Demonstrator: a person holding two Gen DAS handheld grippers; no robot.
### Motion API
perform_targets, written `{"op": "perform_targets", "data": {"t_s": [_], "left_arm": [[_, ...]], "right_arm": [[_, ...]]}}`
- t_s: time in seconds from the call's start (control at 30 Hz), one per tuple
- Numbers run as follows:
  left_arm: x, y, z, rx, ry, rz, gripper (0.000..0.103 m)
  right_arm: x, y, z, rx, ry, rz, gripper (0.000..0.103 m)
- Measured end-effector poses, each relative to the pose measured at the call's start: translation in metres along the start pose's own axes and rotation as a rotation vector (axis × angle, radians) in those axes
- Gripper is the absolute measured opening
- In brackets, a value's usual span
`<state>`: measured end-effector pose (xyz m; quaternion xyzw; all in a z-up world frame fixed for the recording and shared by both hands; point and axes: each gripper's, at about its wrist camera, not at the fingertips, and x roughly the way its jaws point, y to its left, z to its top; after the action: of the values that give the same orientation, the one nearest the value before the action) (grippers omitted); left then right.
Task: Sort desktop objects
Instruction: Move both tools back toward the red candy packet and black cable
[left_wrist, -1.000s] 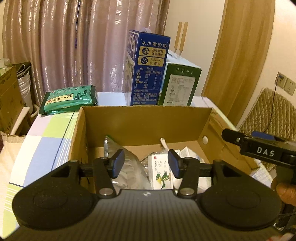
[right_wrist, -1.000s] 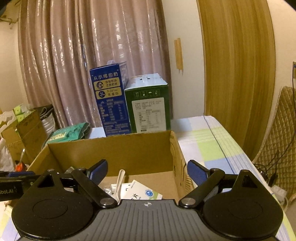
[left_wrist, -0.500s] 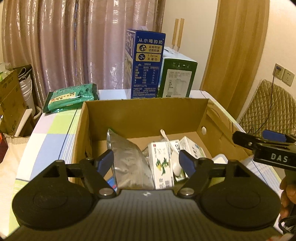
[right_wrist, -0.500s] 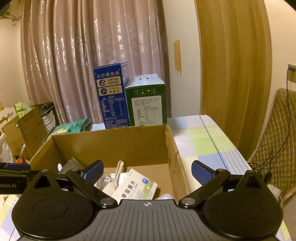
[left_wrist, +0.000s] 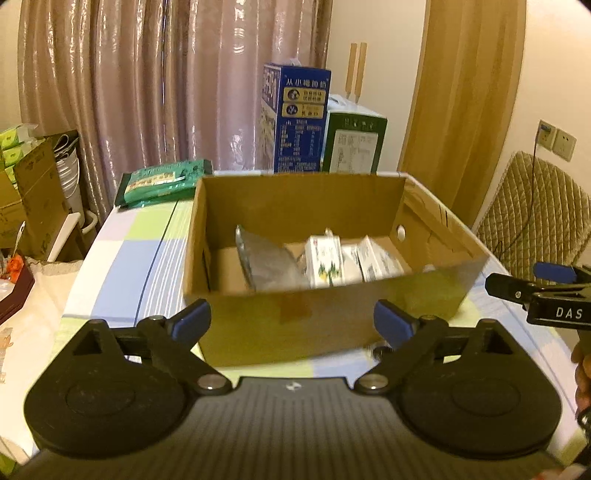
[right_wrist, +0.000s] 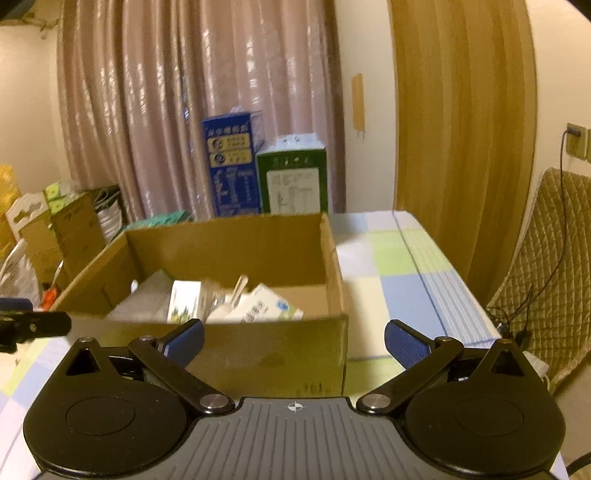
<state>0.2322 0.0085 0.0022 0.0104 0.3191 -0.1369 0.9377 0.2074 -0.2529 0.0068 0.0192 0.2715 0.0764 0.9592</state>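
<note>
Left claw is opening, right claw spread wide (both empty), before the cardboard box at the table's near edge

Both wrist views near, facing shared cardboard box

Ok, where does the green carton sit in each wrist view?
Left wrist: green carton upper centre-right, behind the cardboard box, right of the blue carton.
Right wrist: green carton at centre, behind the box's far wall.
Shared landmark: the blue carton stands immediately left of it in both.
</note>
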Motion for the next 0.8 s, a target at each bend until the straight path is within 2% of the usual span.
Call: {"op": "perform_targets", "data": {"t_s": [0.17,0.4,0.6,0.8], "left_arm": [[-0.009,-0.002,-0.028,0.014,0.049,0.003,0.097],[-0.001,-0.011,-0.067,0.043,0.158,0.011,0.099],[0.007,-0.019,-0.081,0.059,0.213,0.011,0.099],[0.012,-0.024,-0.087,0.078,0.235,0.007,0.099]], "right_arm": [[-0.002,0.001,-0.023,-0.043,0.097,0.052,0.101],[-0.001,0.005,-0.048,-0.116,0.16,0.108,0.101],[0.004,0.003,-0.059,-0.125,0.211,0.114,0.101],[0.009,-0.001,-0.064,-0.126,0.243,0.114,0.101]]}}
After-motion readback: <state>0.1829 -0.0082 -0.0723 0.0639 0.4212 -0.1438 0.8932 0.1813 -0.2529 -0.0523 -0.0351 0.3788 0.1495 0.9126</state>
